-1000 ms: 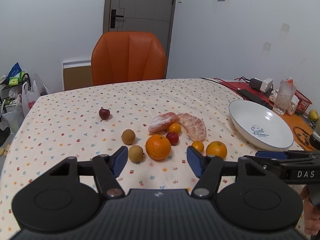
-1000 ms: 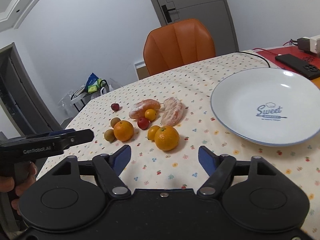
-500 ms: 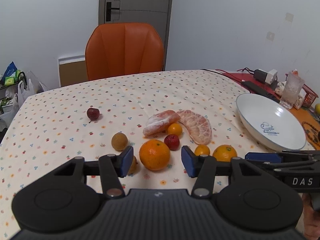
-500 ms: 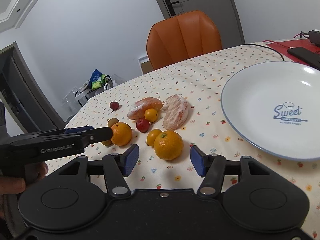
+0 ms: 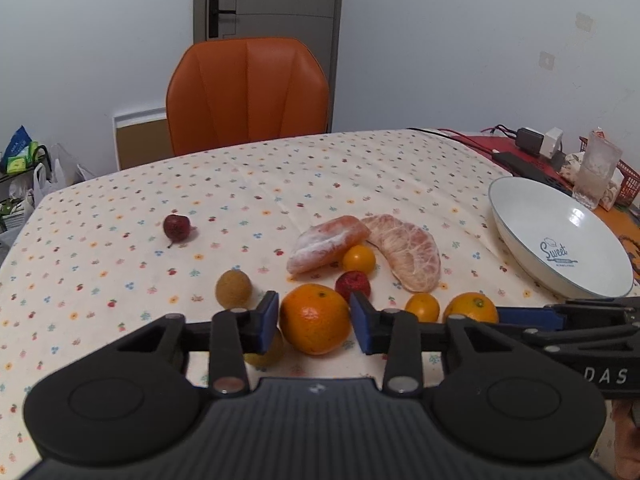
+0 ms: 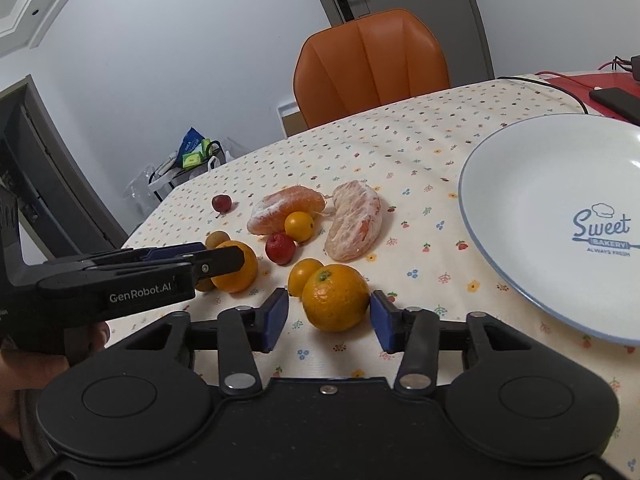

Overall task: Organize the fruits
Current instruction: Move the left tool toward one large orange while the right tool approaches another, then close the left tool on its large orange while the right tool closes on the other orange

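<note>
Change: since a second ago both grippers have come down toward the fruit and their jaws have narrowed; each now brackets an orange that earlier lay ahead of its fingertips.
Left gripper [image 5: 315, 322]: lower centre of the left view, jaws part-open around the large orange [image 5: 315, 319]; the blue pads [image 5: 267, 320] sit just beside its flanks, and I cannot tell whether they touch.
Right gripper [image 6: 329, 318]: lower centre of the right view, jaws open, a clear gap on both sides of the second orange [image 6: 335, 297], which rests on the table [image 6: 420, 152].
Cross views: the right gripper enters the left view at the lower right edge, the left gripper enters the right view from the left, held in a hand [image 6: 60, 354].
Other fruit: two peeled citrus pieces [image 5: 326, 243] [image 5: 407, 251] lie mid-frame in the left view, with a small kumquat [image 5: 359, 258] between them and a red fruit [image 5: 353, 285] just below it.
More fruit: a second kumquat [image 5: 422, 307] sits right of the left gripper's right pad; a brown longan [image 5: 233, 289] lies left of centre; another yellowish fruit [image 5: 266, 354] is half hidden behind the left pad; a dark red fruit [image 5: 176, 226] lies alone at mid-left.
Plate [image 6: 504, 168]: white with a blue rim and "Sweet" lettering, right side of both views, holding no fruit.
Background: an orange chair [image 5: 247, 94] stands behind the table at upper centre.
</note>
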Tool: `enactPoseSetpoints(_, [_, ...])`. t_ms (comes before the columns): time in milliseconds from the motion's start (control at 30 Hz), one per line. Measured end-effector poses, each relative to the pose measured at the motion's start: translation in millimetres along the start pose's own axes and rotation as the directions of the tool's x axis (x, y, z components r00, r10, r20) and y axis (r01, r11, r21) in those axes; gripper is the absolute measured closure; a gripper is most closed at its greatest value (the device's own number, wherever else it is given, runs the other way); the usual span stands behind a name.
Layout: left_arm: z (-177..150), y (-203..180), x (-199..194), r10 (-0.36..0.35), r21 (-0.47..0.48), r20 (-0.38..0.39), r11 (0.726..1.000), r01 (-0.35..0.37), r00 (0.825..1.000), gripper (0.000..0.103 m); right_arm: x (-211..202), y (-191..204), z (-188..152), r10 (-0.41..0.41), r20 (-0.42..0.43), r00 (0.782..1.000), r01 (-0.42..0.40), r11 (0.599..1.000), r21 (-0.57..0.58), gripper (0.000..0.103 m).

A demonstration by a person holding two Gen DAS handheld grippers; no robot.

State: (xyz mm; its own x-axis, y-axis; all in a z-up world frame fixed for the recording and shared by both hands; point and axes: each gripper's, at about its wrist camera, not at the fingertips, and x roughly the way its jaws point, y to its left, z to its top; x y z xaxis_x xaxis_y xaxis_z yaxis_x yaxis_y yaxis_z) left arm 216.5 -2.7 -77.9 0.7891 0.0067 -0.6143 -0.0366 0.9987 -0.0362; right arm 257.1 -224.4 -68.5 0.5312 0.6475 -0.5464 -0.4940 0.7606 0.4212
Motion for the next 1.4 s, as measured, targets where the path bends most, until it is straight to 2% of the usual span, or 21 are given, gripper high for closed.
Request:
enactPoseSetpoints(100, [-0.5, -1.8, -1.8, 0.001, 0.001, -0.003, 1.000, -0.001, 1.000, 0.067, -0.2, -1.1, -0.6, 0.003, 0.001, 1.000, -0.003, 1.000, -0.001, 0.067])
enactPoseSetpoints(267, [-0.1, -4.6, -12.6, -0.004, -0.005, 0.006, 1.000, 0.004, 1.000, 0.071, -7.5, -3.7, -2.7, 0.017, 0.020, 1.000, -0.017, 1.000, 0.009, 0.069])
enactPoseSetpoints(333, [1.8, -6.5, -19.8, -0.006, -0.006, 0.021, 1.000, 0.006, 1.000, 0.088, -13.3, -3.4, -2.4, 0.023, 0.035, 0.999, -0.024, 1.000, 0.010, 0.071])
enactPoseSetpoints(500, [4.1, -15.4, -33.4, -0.011, 0.019, 0.037, 1.000, 0.010, 0.999, 0.088, -26.2, -3.0, -3.2, 0.020, 0.059, 0.998, -0.021, 1.000, 0.015, 0.075])
enactPoseSetpoints(567, [2.7, -16.1, -33.3, -0.011, 0.003, 0.018, 1.000, 0.011, 1.000, 0.088, -30.6, -3.9, -5.0, 0.020, 0.062, 0.998, -0.021, 1.000, 0.020, 0.094])
enactPoseSetpoints(633, [0.3, -17.9, -35.0, -0.008, -0.001, 0.012, 1.000, 0.008, 1.000, 0.085, -35.6, -6.1, -7.1, 0.028, 0.064, 0.998, -0.031, 0.999, 0.037, 0.095])
enactPoseSetpoints(767, [-6.3, -20.1, -38.5, -0.015, 0.007, -0.006, 1.000, 0.015, 1.000, 0.082, -45.4, -5.9, -11.7, 0.024, 0.065, 0.998, -0.026, 0.999, 0.029, 0.093])
enactPoseSetpoints(867, [-10.7, -20.3, -39.1, -0.018, 0.007, -0.018, 1.000, 0.018, 1.000, 0.078, -48.4, -5.8, -14.2, 0.021, 0.062, 0.998, -0.023, 0.999, 0.037, 0.085])
enactPoseSetpoints(967, [-12.6, -19.0, -41.2, -0.002, 0.016, -0.005, 1.000, 0.002, 1.000, 0.065, -48.9, -3.6, -16.0, 0.024, 0.066, 0.998, -0.026, 0.999, 0.040, 0.080])
enactPoseSetpoints(1033, [-12.8, -15.7, -42.7, 0.003, 0.010, 0.008, 1.000, -0.003, 1.000, 0.055, -49.1, -1.0, -16.8, 0.033, 0.065, 0.997, -0.035, 0.999, 0.040, 0.067])
enactPoseSetpoints(1133, [-13.5, -13.0, -42.7, 0.027, 0.022, 0.020, 0.999, -0.027, 0.999, 0.047, -47.3, 8.0, -19.7, 0.053, 0.055, 0.997, -0.053, 0.998, 0.013, 0.055])
enactPoseSetpoints(1300, [-15.5, -7.4, -38.6, 0.002, 0.012, 0.008, 1.000, -0.002, 1.000, 0.047, -31.8, 20.4, -25.0, 0.058, 0.016, 0.998, -0.058, 0.998, -0.026, 0.054])
enactPoseSetpoints(1400, [-17.2, -3.9, -34.9, -0.001, 0.004, 0.001, 1.000, 0.001, 1.000, 0.047, -21.2, 21.1, -27.1, 0.053, -0.008, 0.999, -0.053, 0.998, -0.029, 0.057])
